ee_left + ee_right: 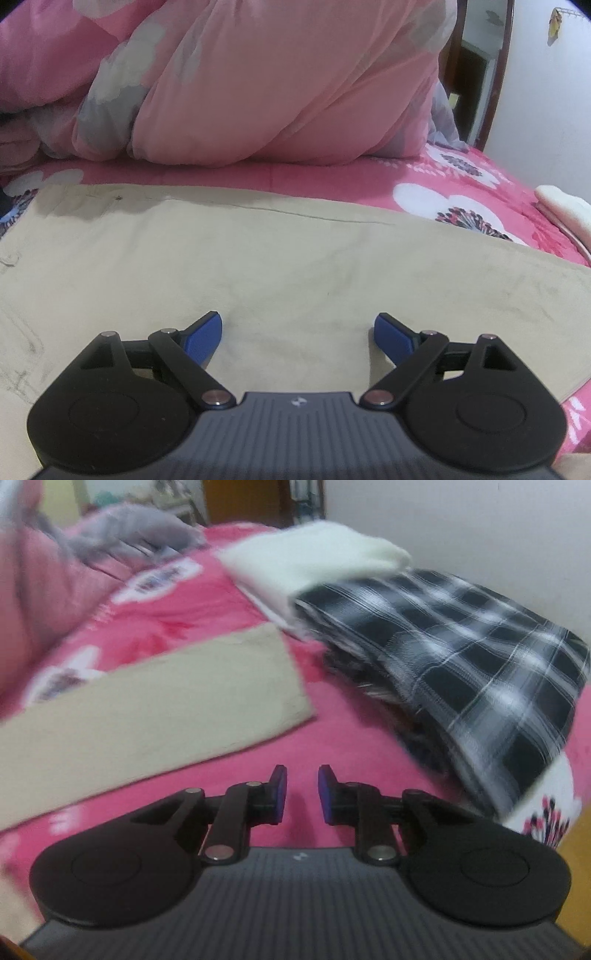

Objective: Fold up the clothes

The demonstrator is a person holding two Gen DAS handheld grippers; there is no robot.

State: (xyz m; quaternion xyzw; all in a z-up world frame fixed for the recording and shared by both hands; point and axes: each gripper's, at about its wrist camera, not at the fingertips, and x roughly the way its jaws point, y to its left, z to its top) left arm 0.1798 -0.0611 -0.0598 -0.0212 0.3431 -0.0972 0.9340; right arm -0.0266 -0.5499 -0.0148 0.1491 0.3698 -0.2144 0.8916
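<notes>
Beside beige garment [155, 698]: plaid stack [461, 657], white fabric [314, 565].

The whole right wrist view is smeared, so the weave of the plaid cloth [461, 657] and the print on the bedsheet [229, 602] cannot be made out. The beige garment [258, 258] runs off the left and right edges of the left wrist view and under the left gripper [298, 332], so its full shape is hidden. The quilt [258, 74] is cut by the top edge.
</notes>
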